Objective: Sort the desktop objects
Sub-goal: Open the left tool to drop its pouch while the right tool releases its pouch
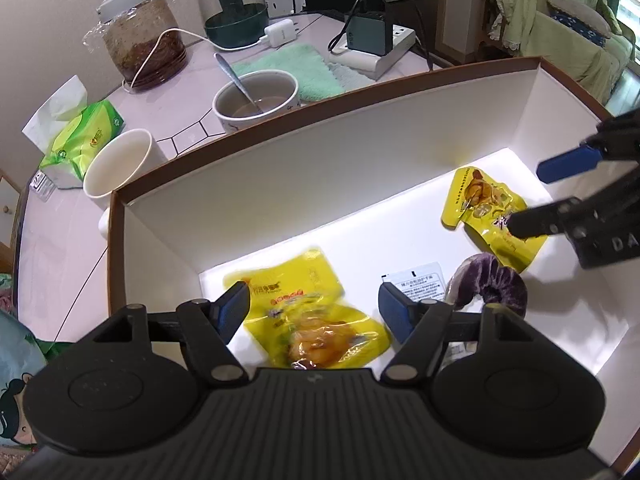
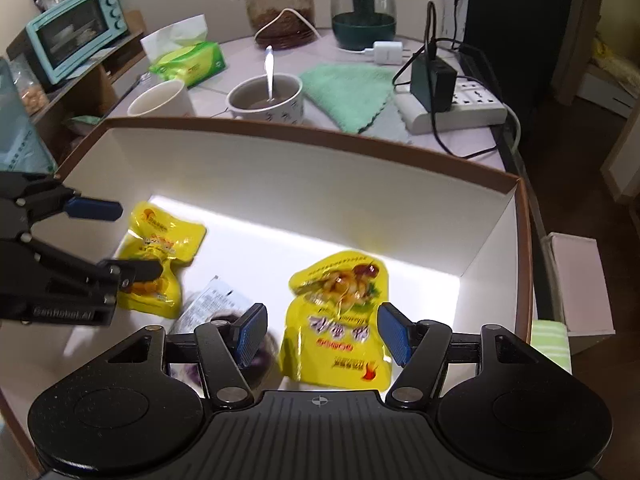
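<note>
i'm holding both claws released inside the white box. my left claw is hanging over one yellow snack pouch, my right claw over another pouch, with a purple packet lying between them.

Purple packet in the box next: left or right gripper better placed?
Probably the right gripper. The purple packet lies right at its left finger, partly under it, so a small sideways shift would straddle it. The left gripper is open over a yellow pouch, with the packet beyond its right finger.
</note>
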{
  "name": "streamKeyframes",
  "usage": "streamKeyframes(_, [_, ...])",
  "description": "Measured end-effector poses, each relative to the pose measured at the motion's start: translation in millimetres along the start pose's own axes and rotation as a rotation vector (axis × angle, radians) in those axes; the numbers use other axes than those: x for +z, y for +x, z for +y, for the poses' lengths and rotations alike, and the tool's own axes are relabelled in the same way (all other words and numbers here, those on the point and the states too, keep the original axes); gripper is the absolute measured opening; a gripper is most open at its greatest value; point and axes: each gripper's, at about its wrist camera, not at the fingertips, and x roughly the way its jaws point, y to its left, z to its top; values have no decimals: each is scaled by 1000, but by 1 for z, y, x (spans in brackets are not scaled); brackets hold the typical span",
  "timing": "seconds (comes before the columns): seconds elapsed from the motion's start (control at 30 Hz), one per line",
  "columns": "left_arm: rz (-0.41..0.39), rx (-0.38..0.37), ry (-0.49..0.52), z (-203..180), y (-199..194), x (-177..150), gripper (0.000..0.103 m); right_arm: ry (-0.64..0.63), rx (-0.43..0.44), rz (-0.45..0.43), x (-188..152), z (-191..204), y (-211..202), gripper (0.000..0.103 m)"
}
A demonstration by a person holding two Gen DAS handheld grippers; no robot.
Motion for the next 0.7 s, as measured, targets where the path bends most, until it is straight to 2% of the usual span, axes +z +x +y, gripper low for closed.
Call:
streamKeyframes(0.33, [20, 23, -9, -2, -11, -5, 68, 22, 19, 11, -7, 3, -8, 64])
streamKeyframes(0.7, [3, 37, -5, -10, -31, -4, 69, 53, 29, -16, -10, 5, -26, 64])
